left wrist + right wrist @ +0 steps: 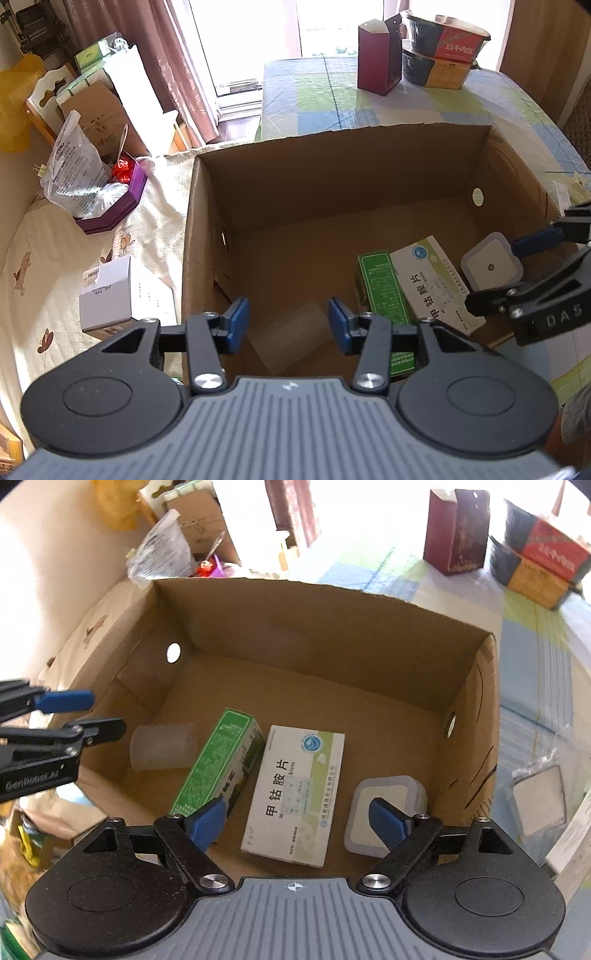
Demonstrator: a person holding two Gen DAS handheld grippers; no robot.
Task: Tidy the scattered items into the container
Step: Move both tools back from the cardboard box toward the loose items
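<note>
Left gripper (285, 320): jaws apart, empty.
Right gripper (303, 821): jaws apart, empty.
Cardboard box (332, 627): medicine packets inside.

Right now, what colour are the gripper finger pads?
Blue, on both grippers; the right gripper's pads show best in the right wrist view.

Both cameras sit high and close, looking down into the open cardboard box (332, 177). The left one looks from the box's near left side, the right one from the near right. Both see the box floor and the white medicine box (295, 797).
</note>
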